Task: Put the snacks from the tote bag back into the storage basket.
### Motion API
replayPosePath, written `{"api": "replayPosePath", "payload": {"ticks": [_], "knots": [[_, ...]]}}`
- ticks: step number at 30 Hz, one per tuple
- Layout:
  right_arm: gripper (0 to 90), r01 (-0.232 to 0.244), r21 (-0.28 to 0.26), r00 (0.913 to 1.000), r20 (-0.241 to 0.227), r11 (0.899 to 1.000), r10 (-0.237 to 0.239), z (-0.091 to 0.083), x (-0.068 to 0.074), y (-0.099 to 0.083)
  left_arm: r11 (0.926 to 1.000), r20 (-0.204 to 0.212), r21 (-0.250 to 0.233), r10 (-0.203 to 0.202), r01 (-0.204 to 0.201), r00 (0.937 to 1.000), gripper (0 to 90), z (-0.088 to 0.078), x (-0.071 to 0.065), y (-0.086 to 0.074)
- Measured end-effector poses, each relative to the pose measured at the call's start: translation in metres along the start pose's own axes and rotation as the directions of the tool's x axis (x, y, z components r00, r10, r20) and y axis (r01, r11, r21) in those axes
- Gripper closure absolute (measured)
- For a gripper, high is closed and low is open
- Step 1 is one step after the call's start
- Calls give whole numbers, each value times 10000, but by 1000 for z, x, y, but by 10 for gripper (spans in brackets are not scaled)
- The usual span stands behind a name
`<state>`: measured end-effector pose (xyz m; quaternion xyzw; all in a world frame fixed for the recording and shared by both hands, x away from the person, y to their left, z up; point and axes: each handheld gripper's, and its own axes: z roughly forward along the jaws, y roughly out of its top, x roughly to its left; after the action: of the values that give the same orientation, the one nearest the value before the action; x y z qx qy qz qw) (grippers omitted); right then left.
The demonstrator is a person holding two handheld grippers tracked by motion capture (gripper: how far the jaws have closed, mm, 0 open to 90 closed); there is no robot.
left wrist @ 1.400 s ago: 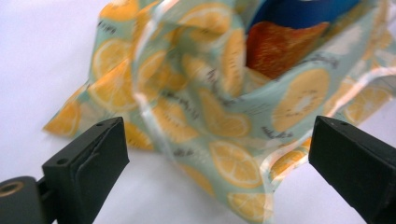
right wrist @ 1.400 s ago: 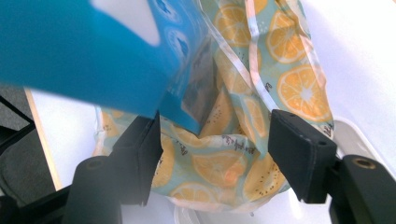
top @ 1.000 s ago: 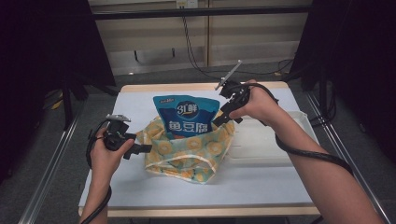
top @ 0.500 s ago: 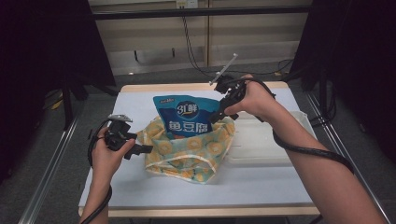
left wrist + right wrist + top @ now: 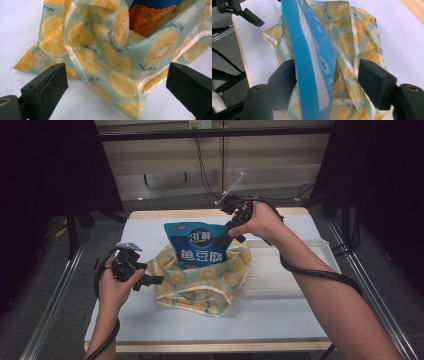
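I have the blue pouch (image 5: 202,246) standing in the lemon-print bag (image 5: 202,282) mid-tabletop (image 5: 280,320), top half out. Right tool (image 5: 324,72) just narrowed, straddling it loosely; left tool (image 5: 115,82) wide. Seating left.
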<state>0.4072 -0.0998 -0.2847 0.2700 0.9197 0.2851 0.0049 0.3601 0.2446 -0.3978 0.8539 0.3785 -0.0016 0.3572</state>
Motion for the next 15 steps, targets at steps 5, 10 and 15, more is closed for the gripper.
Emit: {"api": "replayPosePath", "payload": {"ticks": [5, 10, 15], "knots": [[374, 28, 28, 9998, -181, 10000, -28, 7, -1, 2, 9998, 15, 176, 20, -20, 10000, 36, 1, 2, -1], [424, -52, 111, 9996, -285, 9999, 55, 10, 0, 6, 9998, -78, 188, 17, -15, 10000, 36, 1, 2, -1], [495, 239, 119, 9996, -143, 9996, -238, 12, -1, 7, 9998, -59, 173, -22, 23, 10000, 36, 1, 2, -1]]}}
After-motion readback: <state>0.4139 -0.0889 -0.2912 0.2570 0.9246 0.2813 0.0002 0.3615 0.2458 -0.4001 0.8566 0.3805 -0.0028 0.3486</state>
